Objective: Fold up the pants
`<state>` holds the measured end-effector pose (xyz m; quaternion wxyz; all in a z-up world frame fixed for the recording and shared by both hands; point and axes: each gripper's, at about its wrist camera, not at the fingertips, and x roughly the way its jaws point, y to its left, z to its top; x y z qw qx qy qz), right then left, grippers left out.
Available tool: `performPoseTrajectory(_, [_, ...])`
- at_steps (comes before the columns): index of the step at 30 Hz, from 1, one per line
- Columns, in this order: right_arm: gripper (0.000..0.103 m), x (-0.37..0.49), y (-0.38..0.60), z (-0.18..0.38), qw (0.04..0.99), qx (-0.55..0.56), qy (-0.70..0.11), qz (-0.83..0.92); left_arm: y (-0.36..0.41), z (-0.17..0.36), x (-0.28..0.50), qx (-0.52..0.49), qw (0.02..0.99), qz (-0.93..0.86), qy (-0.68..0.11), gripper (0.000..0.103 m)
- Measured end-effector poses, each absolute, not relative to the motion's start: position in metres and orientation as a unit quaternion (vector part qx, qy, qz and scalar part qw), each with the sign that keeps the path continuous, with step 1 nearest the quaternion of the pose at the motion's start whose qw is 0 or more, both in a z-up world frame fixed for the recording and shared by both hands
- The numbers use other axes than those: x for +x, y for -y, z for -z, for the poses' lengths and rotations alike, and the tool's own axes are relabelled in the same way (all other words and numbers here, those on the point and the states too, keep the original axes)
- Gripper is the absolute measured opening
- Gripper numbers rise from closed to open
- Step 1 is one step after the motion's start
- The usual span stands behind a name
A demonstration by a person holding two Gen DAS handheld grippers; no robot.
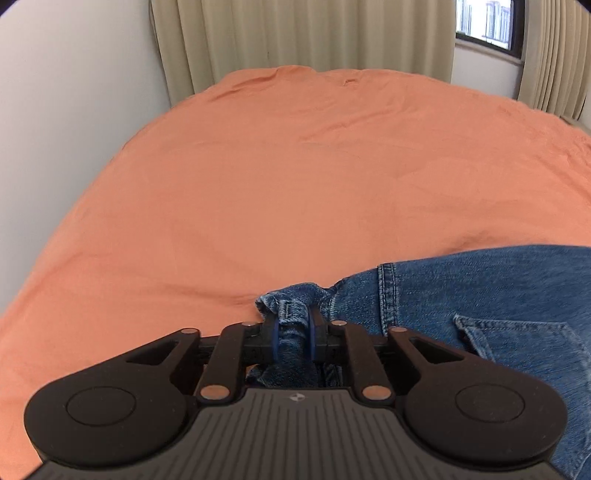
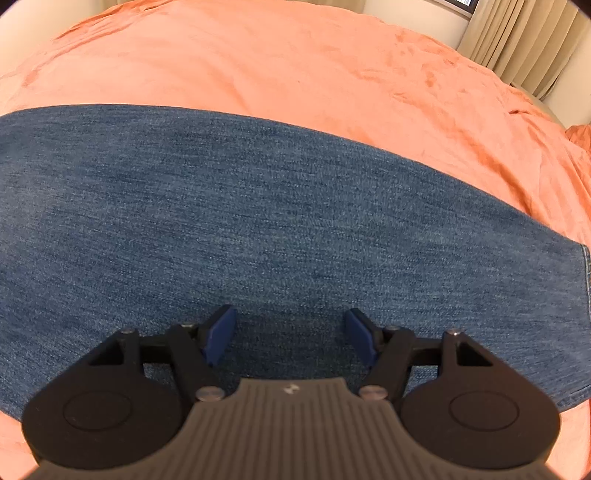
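Jeans (image 1: 480, 295) lie on an orange bed (image 1: 258, 184), folding apparently just begun: left gripper (image 1: 294, 332) jaws pinch bunched denim, right gripper (image 2: 291, 336) jaws hover open over a leg.

A wide bed covered by a wrinkled orange fabric sheet (image 1: 258, 177) fills most of both views. Behind it hang long pleated beige curtains (image 1: 295, 33), with a plain white wall (image 1: 66, 92) at the left. A dark-framed window (image 1: 487, 22) shows at the upper right, bright with daylight.
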<state>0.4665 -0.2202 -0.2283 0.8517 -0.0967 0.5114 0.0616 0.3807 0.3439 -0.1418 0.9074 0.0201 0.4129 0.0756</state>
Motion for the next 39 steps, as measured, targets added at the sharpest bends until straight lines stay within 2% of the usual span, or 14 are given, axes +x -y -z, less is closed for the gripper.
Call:
performPoseTrajectory(1, [0.064,0.467,0.221,0.228,0.851,-0.097,-0.512,-0.061,-0.344,0.137,0.38,0.023,0.907,-0.08,-0.414,0.03])
performPoseTrajectory(3, [0.064,0.468,0.222,0.227,0.851,-0.098,-0.513,-0.062,-0.35,0.121,0.377,0.014,0.907,-0.085,-0.412,0.055])
performPoseTrajectory(5, [0.065,0.468,0.221,0.227,0.851,-0.1,-0.512,-0.058,-0.362,0.102,0.365,-0.014,0.909,-0.089,-0.408,0.065])
performPoseTrajectory(7, [0.066,0.465,0.219,0.222,0.855,-0.107,-0.504,-0.054,-0.372,0.08,0.348,-0.043,0.911,-0.108,-0.395,0.066])
performPoseTrajectory(10, [0.06,0.448,0.212,0.205,0.873,-0.123,-0.468,-0.055,-0.376,0.054,0.316,-0.072,0.915,-0.093,-0.386,0.063])
performPoseTrajectory(12, [0.057,0.431,0.205,0.194,0.885,-0.118,-0.446,-0.068,-0.366,0.046,0.295,-0.055,0.916,-0.088,-0.389,0.04])
performPoseTrajectory(14, [0.046,0.414,0.197,0.185,0.891,-0.097,-0.435,-0.089,-0.352,0.046,0.281,-0.034,0.914,-0.082,-0.395,0.029])
performPoseTrajectory(23, [0.043,0.359,0.114,0.178,0.873,-0.047,-0.433,-0.219,-0.303,0.101,0.262,0.036,0.895,-0.062,-0.441,0.021])
performPoseTrajectory(26, [0.036,0.355,0.101,0.181,0.871,-0.038,-0.439,-0.219,-0.303,0.127,0.275,0.058,0.872,-0.071,-0.481,0.011])
performPoseTrajectory(31, [0.037,0.316,0.096,0.178,0.864,-0.007,-0.439,-0.247,-0.302,0.129,0.278,0.073,0.871,-0.062,-0.482,0.01])
performPoseTrajectory(35, [0.038,0.294,0.069,0.195,0.855,-0.057,-0.437,-0.275,-0.308,0.129,0.285,0.067,0.866,-0.058,-0.492,0.007])
performPoseTrajectory(36, [0.041,0.294,0.062,0.2,0.855,-0.063,-0.432,-0.28,-0.308,0.13,0.287,0.068,0.865,-0.059,-0.494,0.007])
performPoseTrajectory(37, [0.049,0.294,0.056,0.203,0.856,-0.07,-0.427,-0.284,-0.308,0.13,0.289,0.072,0.863,-0.059,-0.497,0.007])
performPoseTrajectory(39, [0.053,0.296,0.042,0.208,0.86,-0.097,-0.413,-0.285,-0.304,0.132,0.291,0.085,0.859,-0.06,-0.502,0.007])
